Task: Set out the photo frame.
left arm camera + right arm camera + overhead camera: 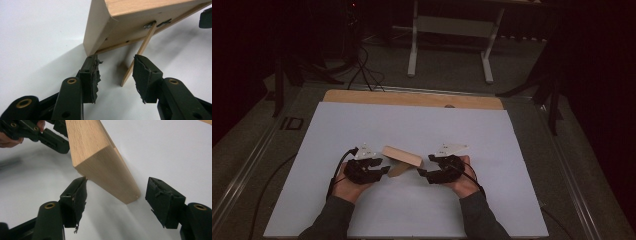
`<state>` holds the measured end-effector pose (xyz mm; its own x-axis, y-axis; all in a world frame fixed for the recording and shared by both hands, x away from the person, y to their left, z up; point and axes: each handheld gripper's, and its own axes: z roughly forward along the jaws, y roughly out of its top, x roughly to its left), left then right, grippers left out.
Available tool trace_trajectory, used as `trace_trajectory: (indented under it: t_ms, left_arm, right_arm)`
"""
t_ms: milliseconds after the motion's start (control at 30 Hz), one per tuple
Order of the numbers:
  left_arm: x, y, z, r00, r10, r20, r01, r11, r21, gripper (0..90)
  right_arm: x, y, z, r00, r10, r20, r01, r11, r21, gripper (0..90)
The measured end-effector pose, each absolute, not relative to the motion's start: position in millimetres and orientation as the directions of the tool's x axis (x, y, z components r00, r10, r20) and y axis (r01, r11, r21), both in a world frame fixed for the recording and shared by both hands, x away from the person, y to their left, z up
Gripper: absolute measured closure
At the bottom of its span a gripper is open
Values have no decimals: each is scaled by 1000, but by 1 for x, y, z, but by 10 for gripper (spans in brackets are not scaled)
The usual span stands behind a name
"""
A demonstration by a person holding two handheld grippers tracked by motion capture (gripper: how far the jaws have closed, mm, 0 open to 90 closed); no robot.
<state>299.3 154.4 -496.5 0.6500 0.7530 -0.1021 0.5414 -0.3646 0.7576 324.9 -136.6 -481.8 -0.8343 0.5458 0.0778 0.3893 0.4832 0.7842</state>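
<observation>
A light wooden block [402, 157] lies tilted on the white sheet [412, 215], between my two grippers. My left gripper [384, 167] faces its left end, my right gripper [424, 166] its right end. In the left gripper view the block [140, 15] stands raised, and a thin wooden strip [140, 53] slants down from its underside to the sheet. That strip stands between the parted jaws of my left gripper [116, 60], close to the right pad. In the right gripper view my right gripper [117, 181] is open wide around the block's end [100, 157], its left pad at the lower corner.
The white sheet covers a wooden tabletop [412, 98] whose far edge shows. Behind the table stand a white desk frame [452, 25] and floor cables [362, 70]. My left gripper [50, 137] shows at the top left of the right gripper view.
</observation>
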Motion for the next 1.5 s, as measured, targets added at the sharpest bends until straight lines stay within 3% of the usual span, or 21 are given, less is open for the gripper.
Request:
trace_trajectory:
  t_ms: [500, 833, 1033, 1367, 1500]
  left_arm:
    - [300, 160, -493, 658, 742, -132, 541, -344, 767, 608]
    - [299, 160, -492, 660, 739, -139, 541, -339, 770, 638]
    - [299, 159, -491, 662, 735, -148, 543, -334, 770, 641]
    - [297, 151, -488, 679, 720, -145, 531, -344, 774, 671]
    - [298, 147, -489, 678, 722, -138, 530, -350, 772, 699]
  right_arm:
    - [328, -151, -481, -837, 540, 91, 398, 486, 778, 326]
    - [332, -157, -481, -820, 566, 85, 410, 477, 777, 234]
    - [335, -158, -486, -779, 623, 72, 443, 464, 767, 343]
    - [334, -151, -488, -753, 657, 41, 423, 435, 795, 633]
    - [334, -147, -488, -746, 665, 38, 417, 422, 805, 710]
